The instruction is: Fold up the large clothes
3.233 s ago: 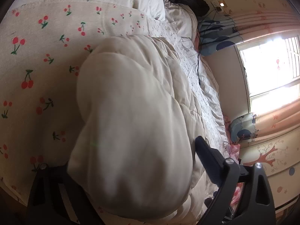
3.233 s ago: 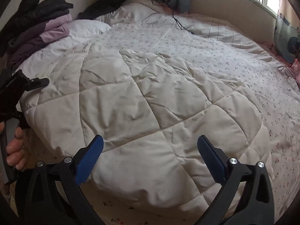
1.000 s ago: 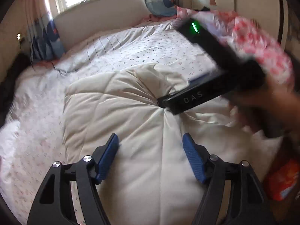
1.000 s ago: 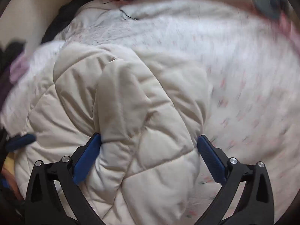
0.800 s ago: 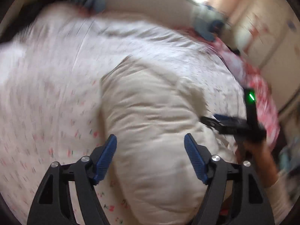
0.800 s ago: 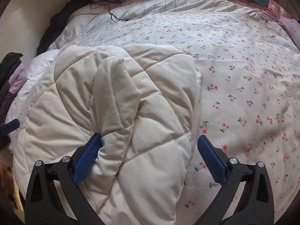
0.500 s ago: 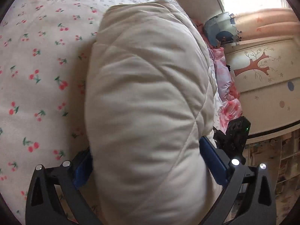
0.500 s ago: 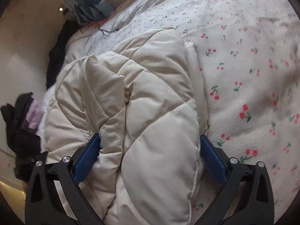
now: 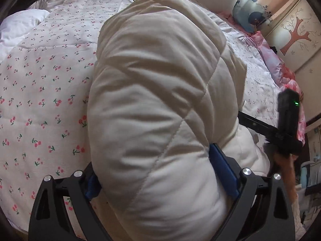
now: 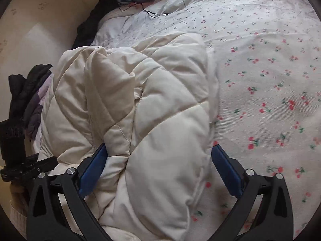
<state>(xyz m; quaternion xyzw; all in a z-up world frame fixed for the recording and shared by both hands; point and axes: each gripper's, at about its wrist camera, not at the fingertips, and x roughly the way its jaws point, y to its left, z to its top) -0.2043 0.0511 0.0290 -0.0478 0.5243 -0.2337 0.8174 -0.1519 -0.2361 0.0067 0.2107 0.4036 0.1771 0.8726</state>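
Observation:
A big cream quilted padded garment (image 9: 152,104) lies bundled on a cherry-print bed cover (image 9: 40,92). My left gripper (image 9: 156,172) has its jaws spread wide around a thick fold of the garment, which fills the gap and hides most of the left pad. In the right wrist view the same garment (image 10: 140,108) is folded into a long bulky roll. My right gripper (image 10: 160,164) is open with the roll's near end between its blue pads; the left pad touches the cloth, the right pad stands clear. The right gripper's body shows in the left wrist view (image 9: 286,120).
Dark and purple clothes (image 10: 28,92) are piled at the bed's left edge. A blue cushion (image 9: 248,14) and pink bedding (image 9: 289,80) lie at the far right. A black cable (image 10: 152,13) runs over the cover. Cherry-print cover (image 10: 270,80) lies to the right.
Both grippers have swung around the bed and closed in on the folded roll. The garment went from spread flat to a bulky folded bundle now sitting between both pairs of jaws.

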